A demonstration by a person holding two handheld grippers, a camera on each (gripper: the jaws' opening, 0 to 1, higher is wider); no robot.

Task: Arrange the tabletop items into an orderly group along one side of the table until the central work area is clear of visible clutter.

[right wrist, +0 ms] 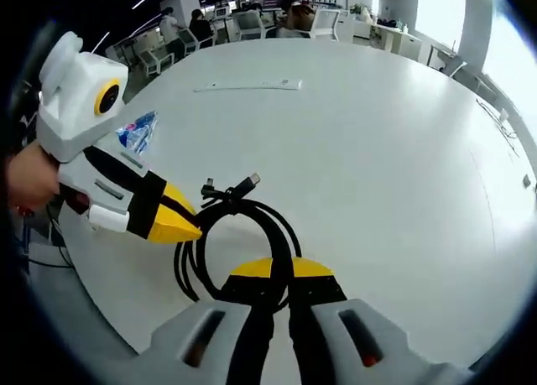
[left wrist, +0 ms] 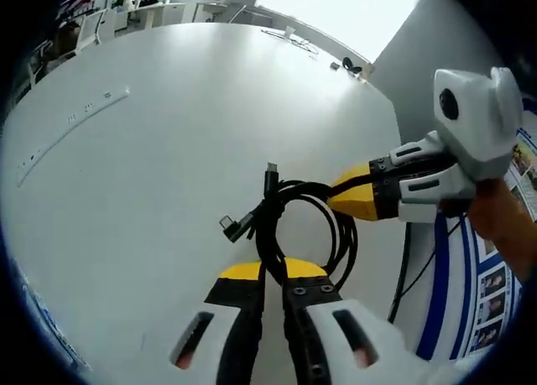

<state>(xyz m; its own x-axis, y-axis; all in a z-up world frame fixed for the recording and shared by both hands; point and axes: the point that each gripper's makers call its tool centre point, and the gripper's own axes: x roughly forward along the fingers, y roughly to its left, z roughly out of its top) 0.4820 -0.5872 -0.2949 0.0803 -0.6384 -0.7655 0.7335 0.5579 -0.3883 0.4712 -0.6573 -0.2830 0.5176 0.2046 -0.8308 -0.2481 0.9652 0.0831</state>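
Observation:
A black coiled cable (left wrist: 267,226) with USB-style plugs hangs in a loose loop over the round white table (left wrist: 168,150). My left gripper (left wrist: 273,272) is shut on the loop's near part, the cord pinched between its yellow tips. From the right, my right gripper (left wrist: 357,199) is shut on the loop's other side. In the right gripper view the same cable (right wrist: 277,227) runs between the closed yellow tips of the right gripper (right wrist: 283,269). The left gripper (right wrist: 176,219) comes in from the left, clamped on the coil. A hand (right wrist: 29,179) holds it.
A long white strip (right wrist: 247,85) lies flat on the table's far part, seen too as the strip (left wrist: 71,125). A blue-and-white packet (right wrist: 138,132) lies near the table edge behind the left gripper. Small dark items (left wrist: 348,64) sit at the far rim. Desks and seated people are beyond.

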